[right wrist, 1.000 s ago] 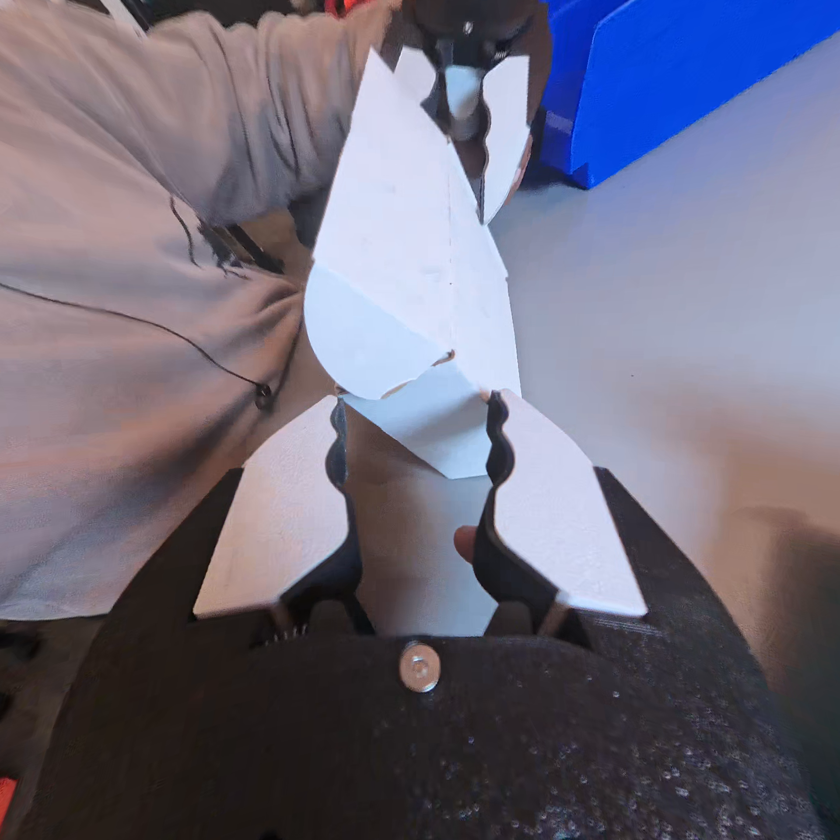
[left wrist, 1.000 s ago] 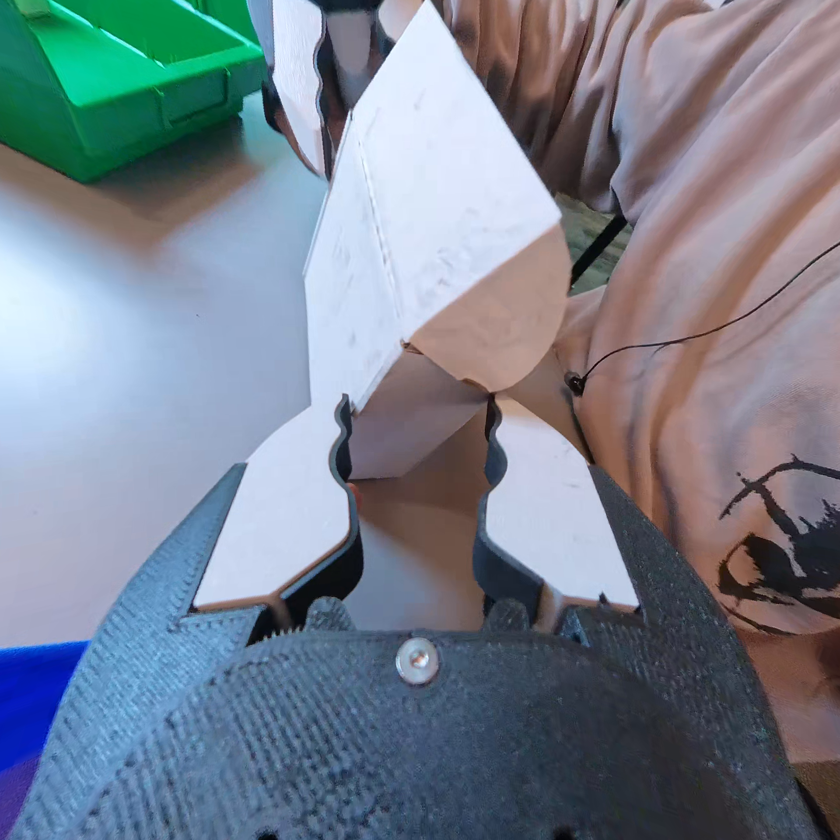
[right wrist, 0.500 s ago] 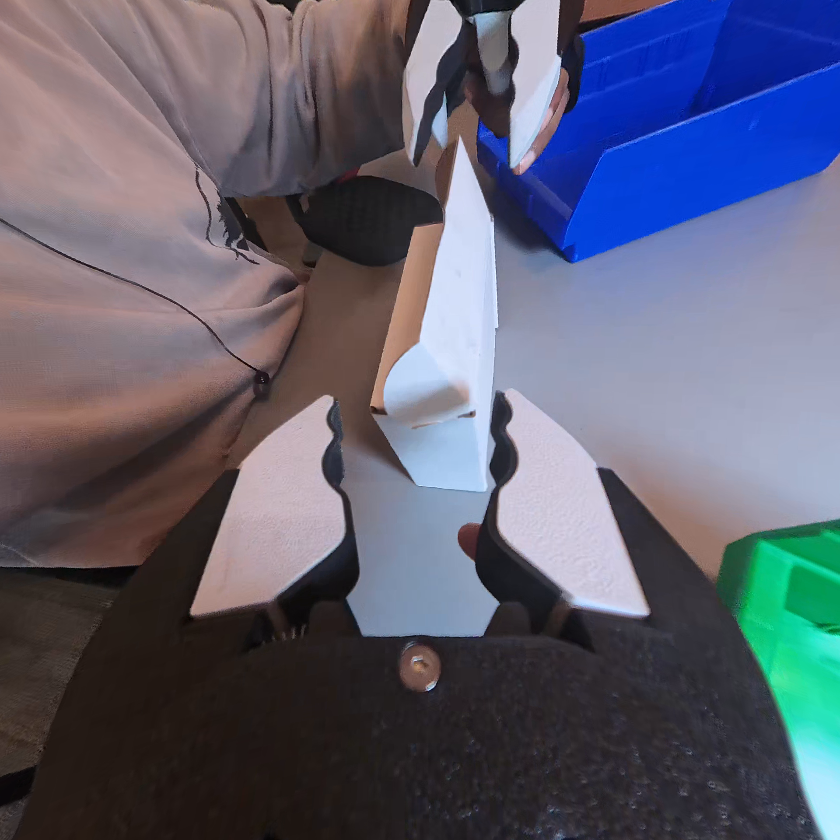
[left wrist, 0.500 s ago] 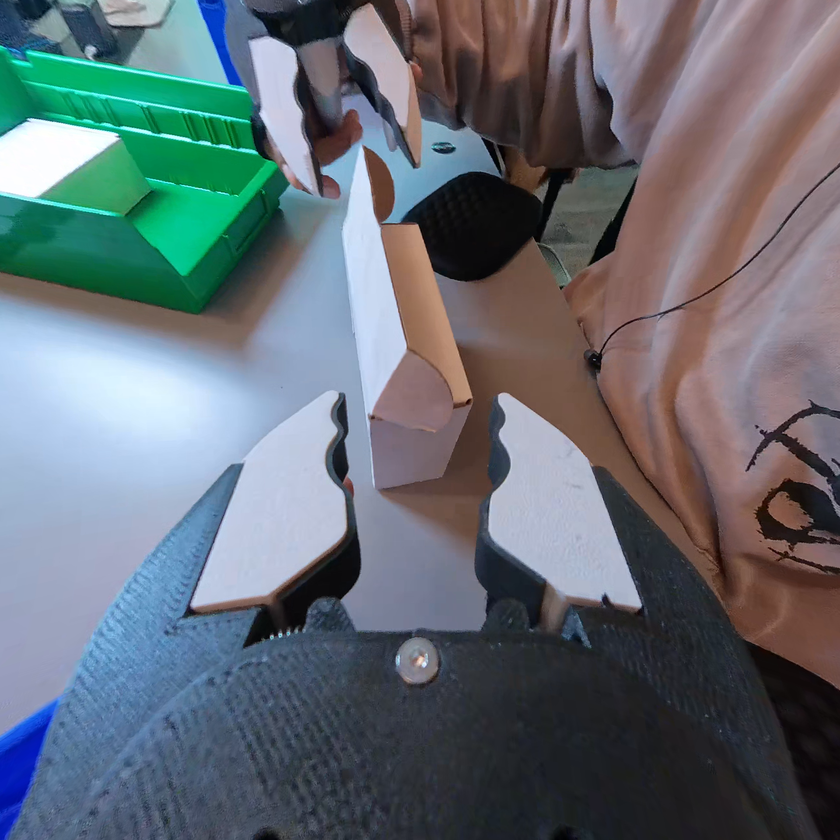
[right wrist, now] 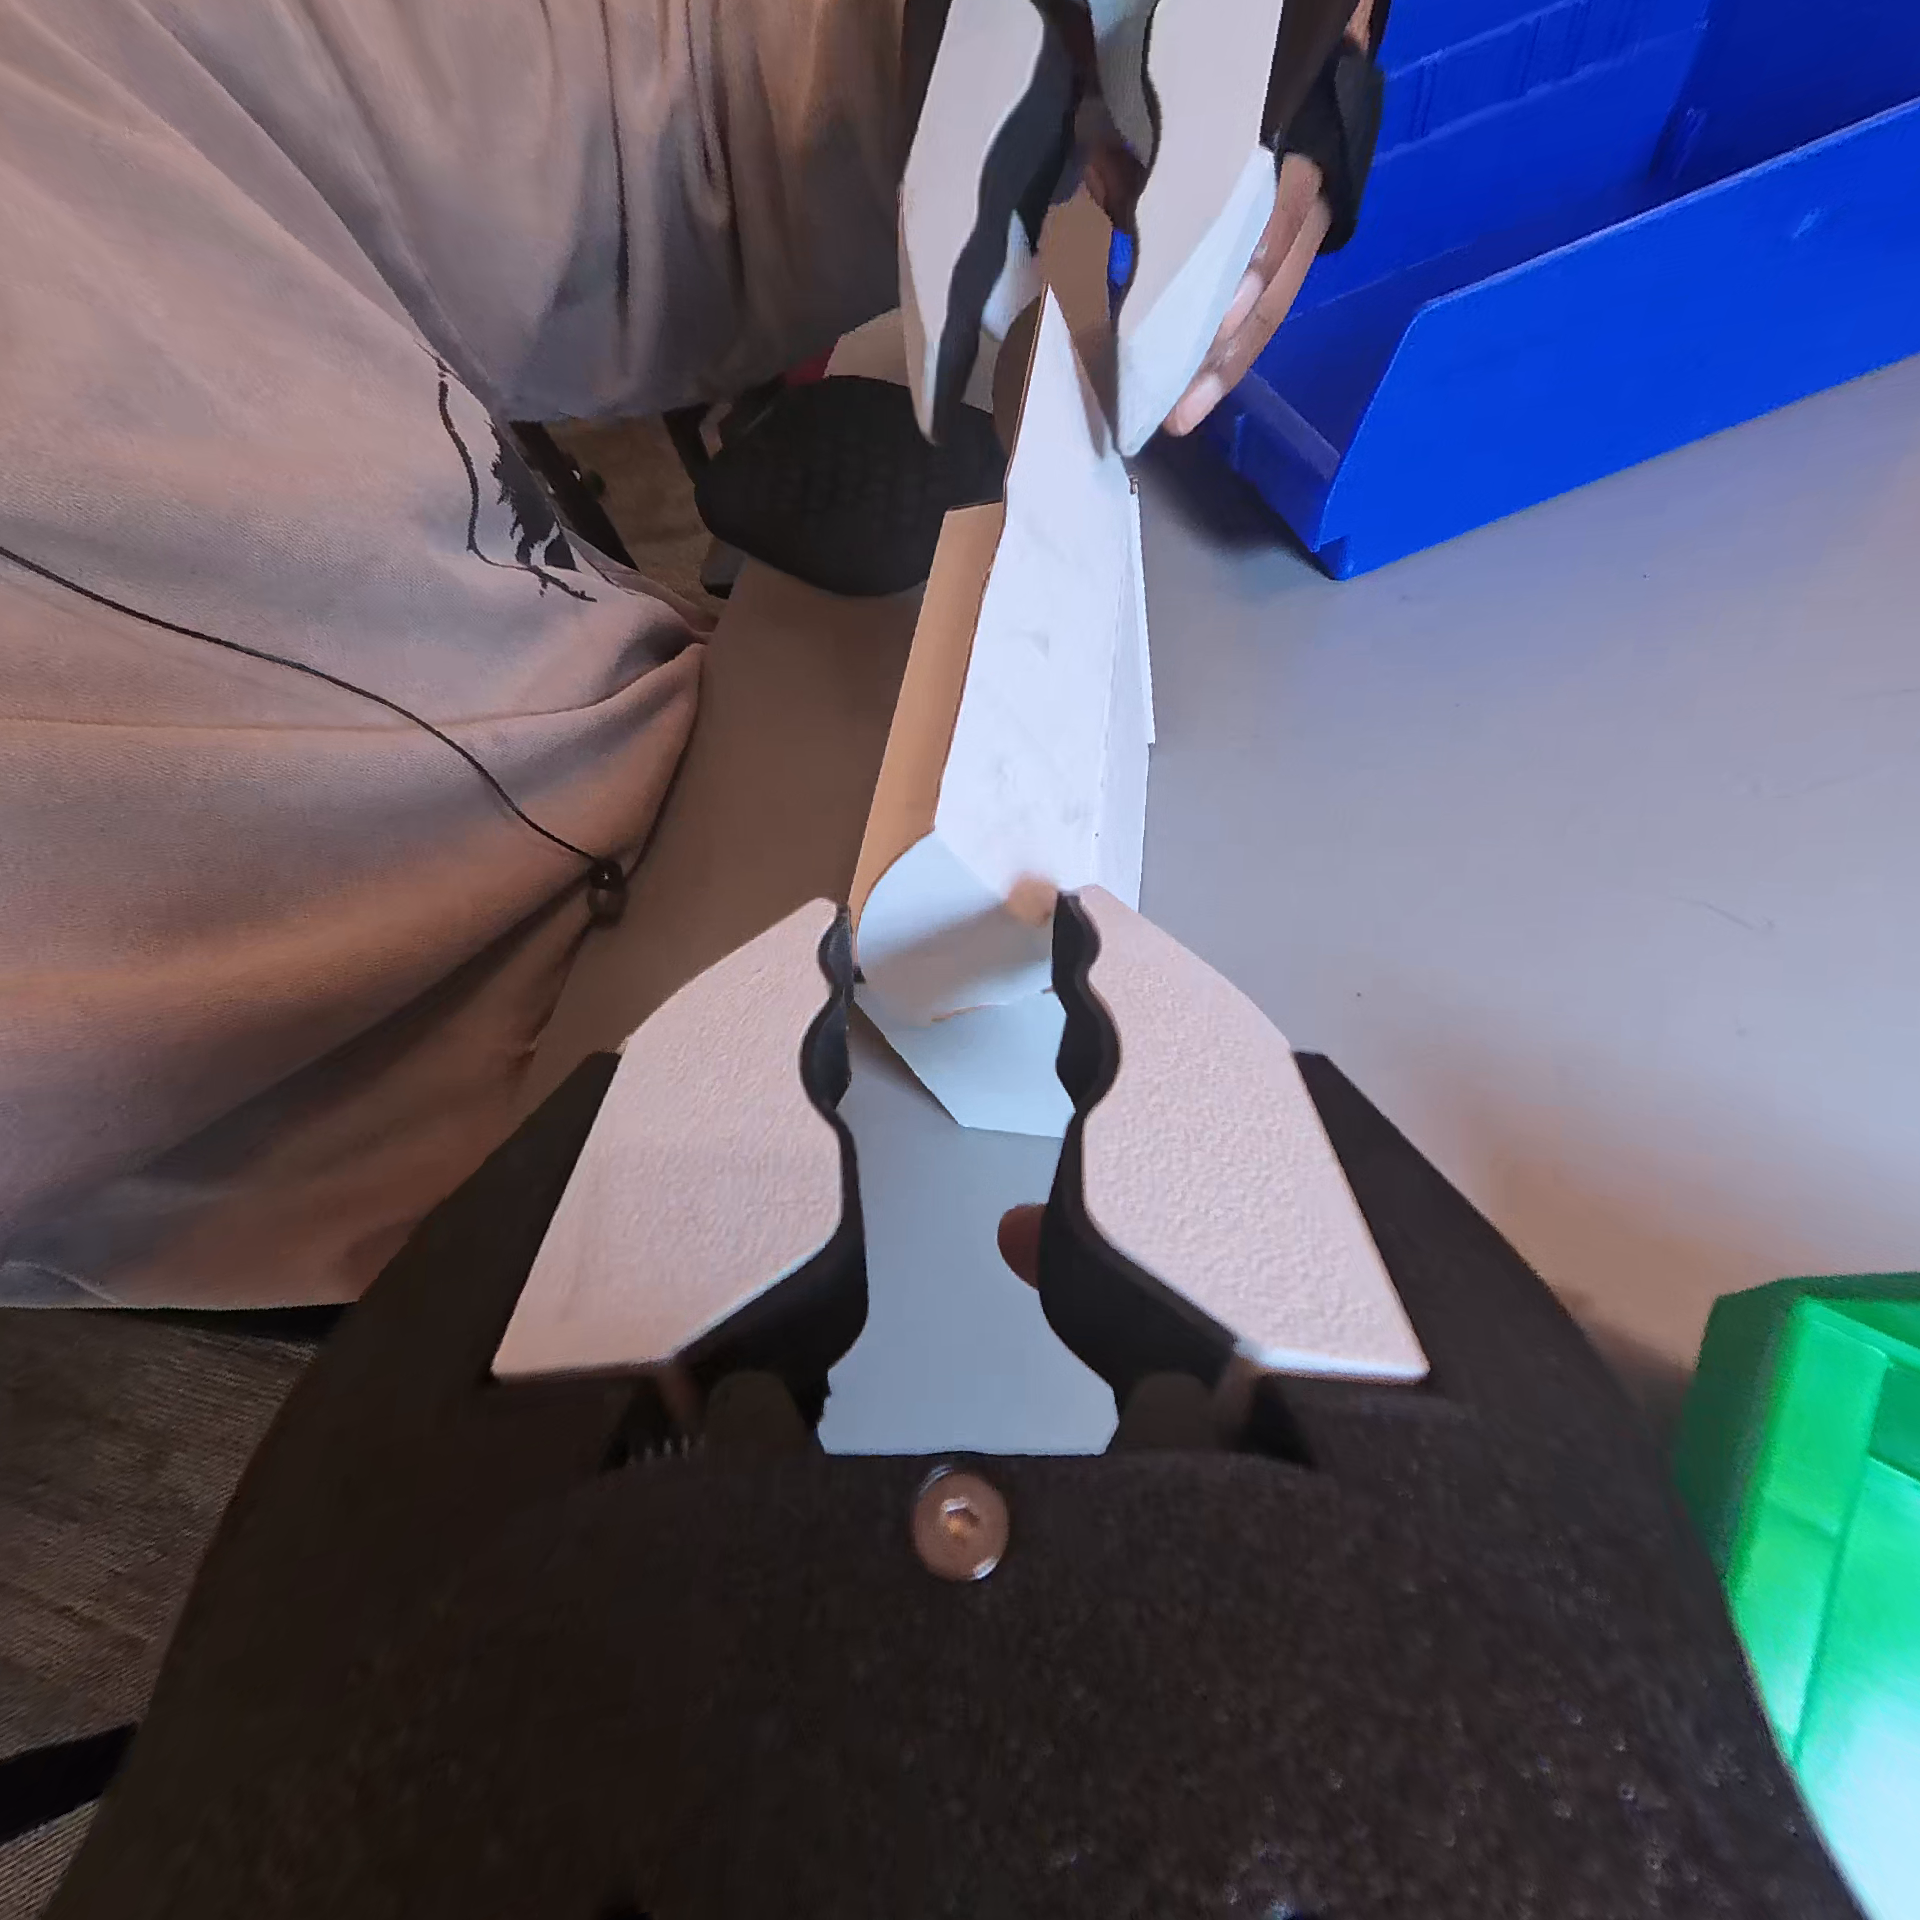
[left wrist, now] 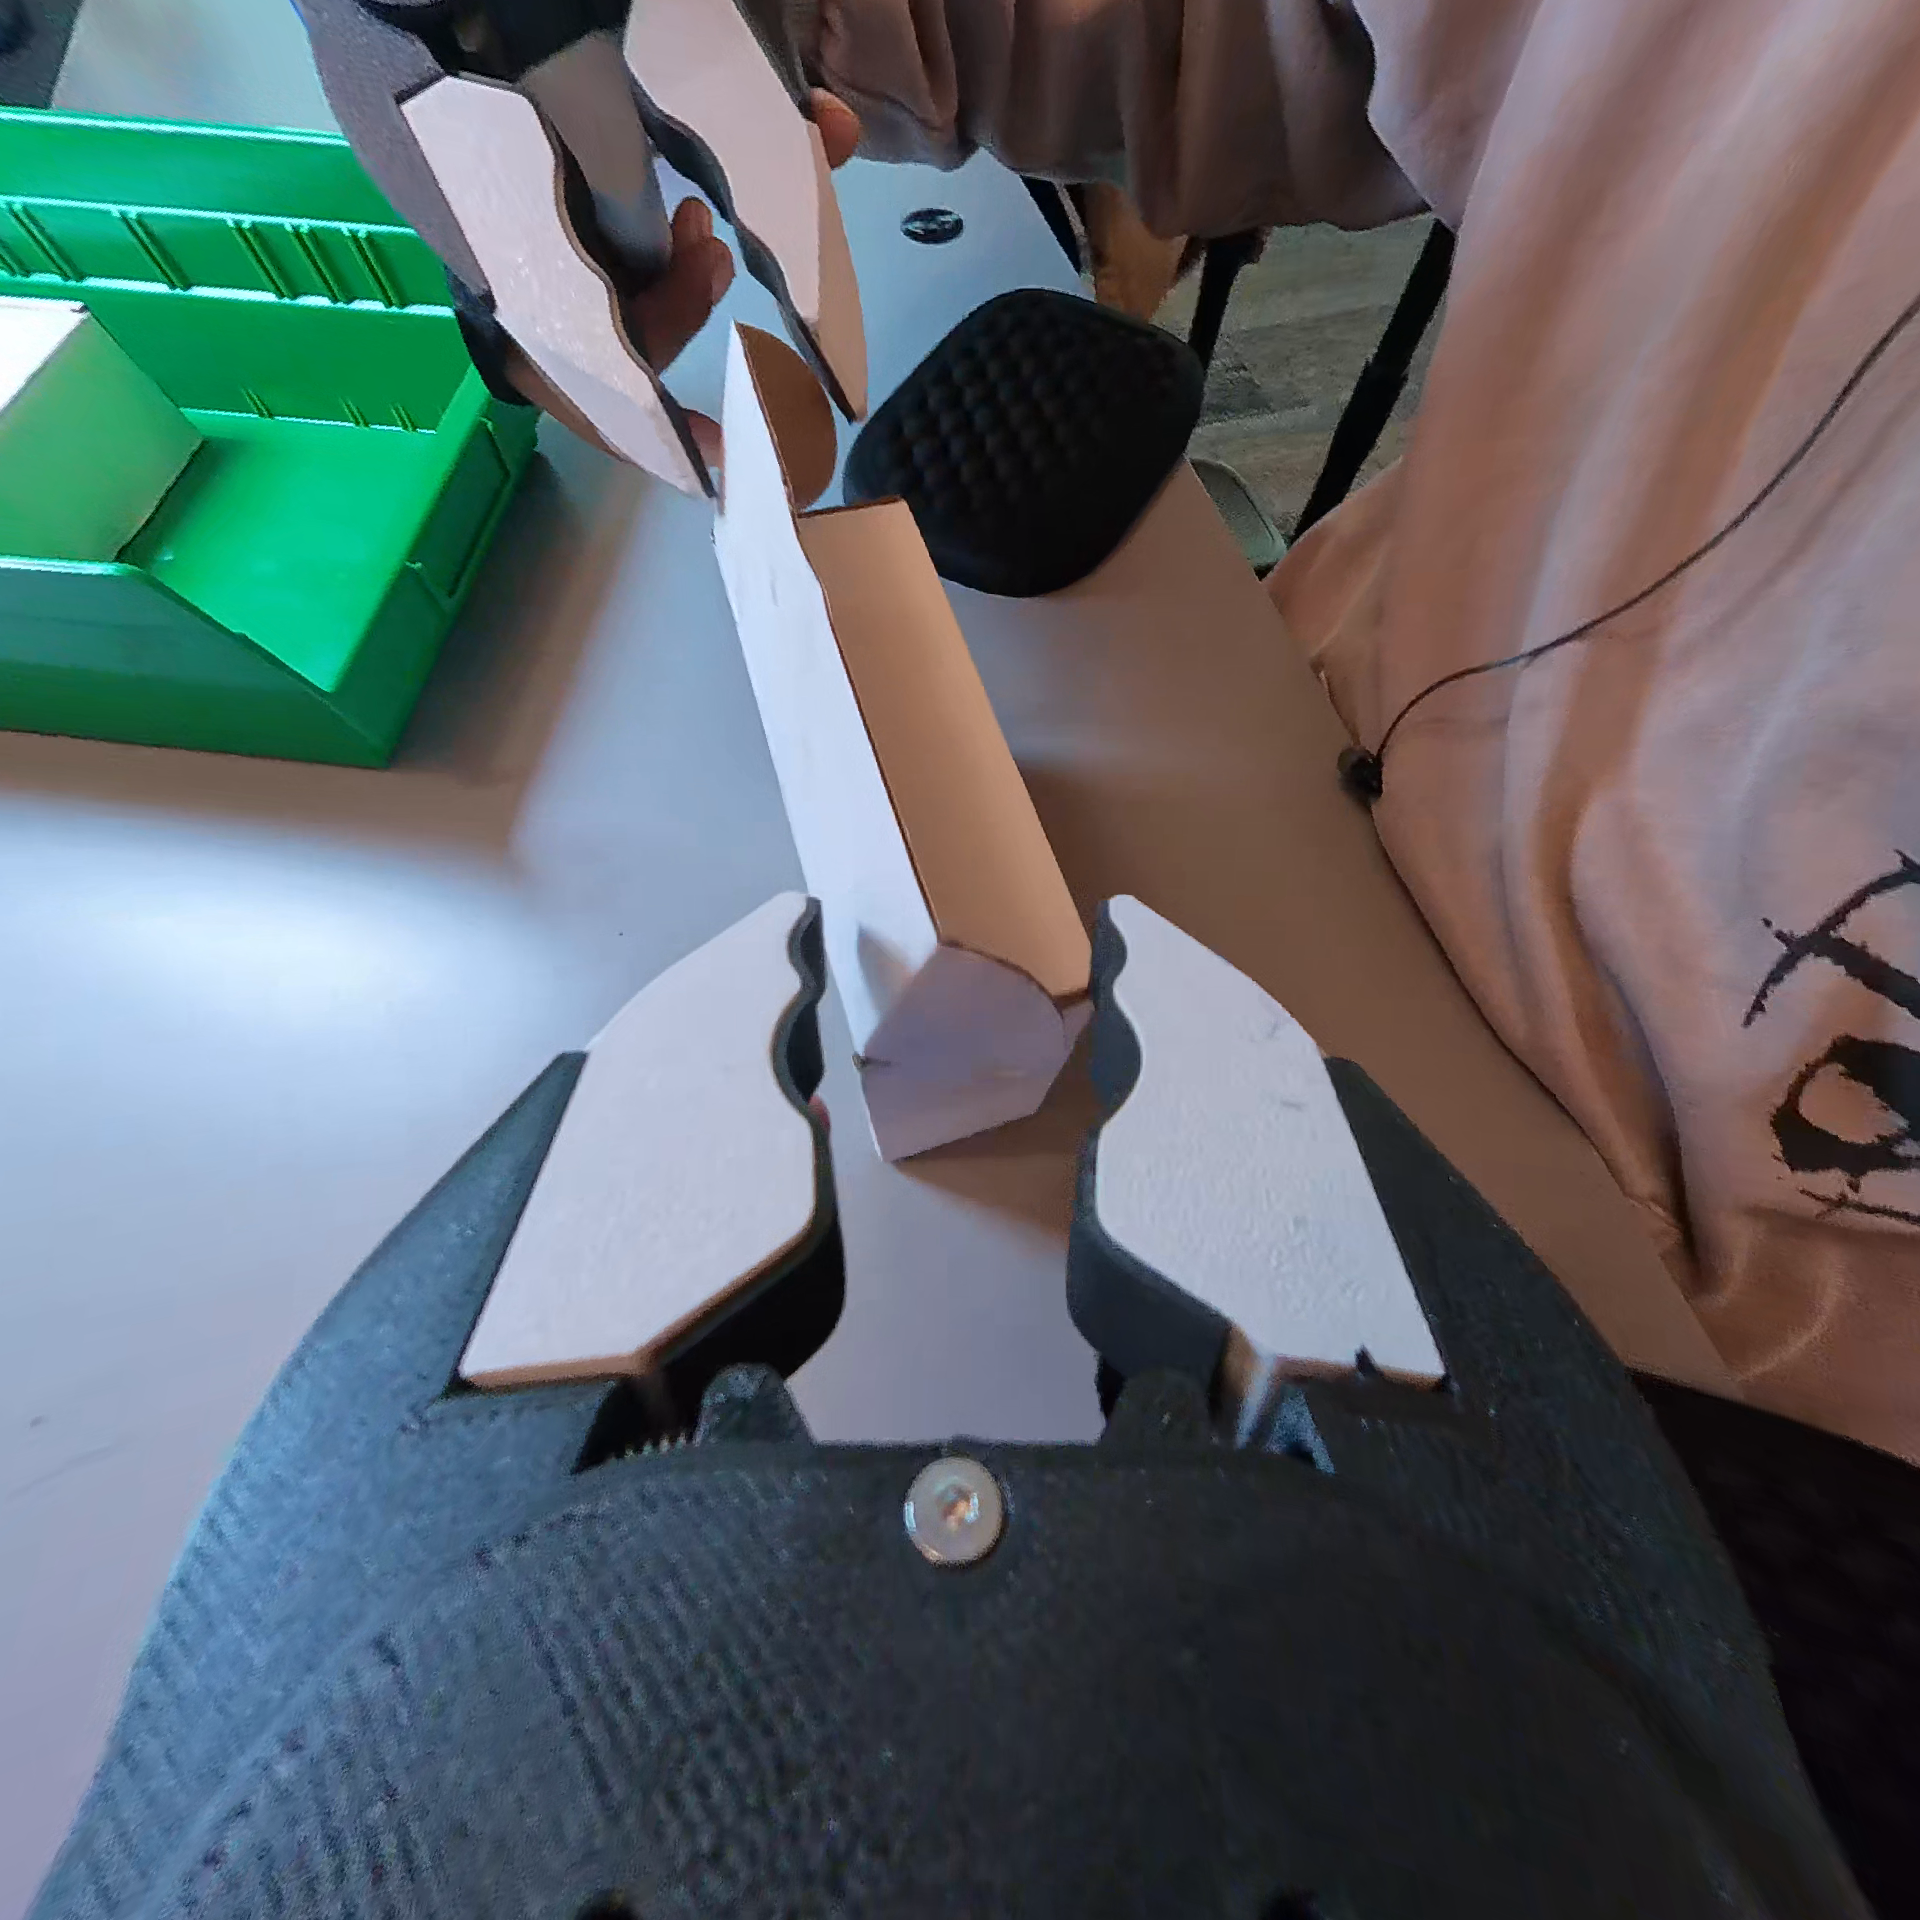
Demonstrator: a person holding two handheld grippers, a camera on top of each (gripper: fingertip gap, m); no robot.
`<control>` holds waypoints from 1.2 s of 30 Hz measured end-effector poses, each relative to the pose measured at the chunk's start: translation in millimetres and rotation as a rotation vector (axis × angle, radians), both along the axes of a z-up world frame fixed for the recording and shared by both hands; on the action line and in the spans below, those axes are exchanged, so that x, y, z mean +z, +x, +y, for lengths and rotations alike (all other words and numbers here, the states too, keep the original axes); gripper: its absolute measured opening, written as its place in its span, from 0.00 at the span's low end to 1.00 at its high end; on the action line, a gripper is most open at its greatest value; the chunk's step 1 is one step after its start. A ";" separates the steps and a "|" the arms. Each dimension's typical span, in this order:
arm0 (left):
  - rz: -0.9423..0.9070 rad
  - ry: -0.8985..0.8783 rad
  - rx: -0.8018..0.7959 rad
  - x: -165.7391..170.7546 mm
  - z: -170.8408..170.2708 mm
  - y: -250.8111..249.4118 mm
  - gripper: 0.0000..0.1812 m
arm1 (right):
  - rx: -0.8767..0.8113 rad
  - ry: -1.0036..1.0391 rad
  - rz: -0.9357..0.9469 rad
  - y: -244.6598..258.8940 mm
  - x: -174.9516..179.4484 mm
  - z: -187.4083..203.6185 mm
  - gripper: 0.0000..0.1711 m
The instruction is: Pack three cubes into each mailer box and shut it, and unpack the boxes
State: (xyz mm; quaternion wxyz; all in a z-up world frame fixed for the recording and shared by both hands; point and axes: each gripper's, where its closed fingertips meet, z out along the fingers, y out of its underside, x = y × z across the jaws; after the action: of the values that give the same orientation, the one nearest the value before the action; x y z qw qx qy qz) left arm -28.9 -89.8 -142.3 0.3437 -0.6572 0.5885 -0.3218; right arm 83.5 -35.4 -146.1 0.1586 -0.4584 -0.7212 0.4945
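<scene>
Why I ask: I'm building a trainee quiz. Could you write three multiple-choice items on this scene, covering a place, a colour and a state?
1. Where is the long white box?
A. on the table
B. in a drawer
C. on the floor
2. What colours are the two bins?
A. red, yellow
B. green, blue
C. both black
3. How is that box's lid?
A. wide open
B. torn off
C. shut

Answers:
1. A, it lies flat on the grey top.
2. B, there is one green bin and one blue bin.
3. C, no opening shows.
</scene>
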 end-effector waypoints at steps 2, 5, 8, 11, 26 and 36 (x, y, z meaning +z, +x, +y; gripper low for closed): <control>0.025 -0.010 -0.015 -2.5 -3.2 -8.8 0.31 | 0.003 0.005 0.001 1.5 -1.0 0.3 0.23; 0.047 0.008 0.000 -8.0 2.1 -16.9 0.31 | 0.009 0.015 0.000 1.7 -3.9 -0.1 0.24; 0.012 0.033 -0.021 -8.7 1.2 -9.1 0.24 | 0.008 0.016 0.009 -1.5 -5.6 -0.4 0.23; 0.007 0.043 -0.011 -6.8 3.3 -2.8 0.21 | -0.009 -0.004 0.009 -5.4 -4.2 -1.0 0.22; -0.083 -0.019 0.133 -4.2 3.5 -1.4 0.19 | -0.172 -0.033 -0.015 -9.8 -3.2 -5.7 0.21; 0.011 0.110 0.095 -8.9 -5.4 0.5 0.20 | -0.094 0.039 0.026 -4.8 -6.1 -10.8 0.22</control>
State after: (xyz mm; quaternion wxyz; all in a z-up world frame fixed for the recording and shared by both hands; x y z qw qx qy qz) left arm -28.3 -95.2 -151.3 0.3909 -0.6664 0.5752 -0.2687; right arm 78.7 -46.2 -152.2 0.1998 -0.4822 -0.7062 0.4783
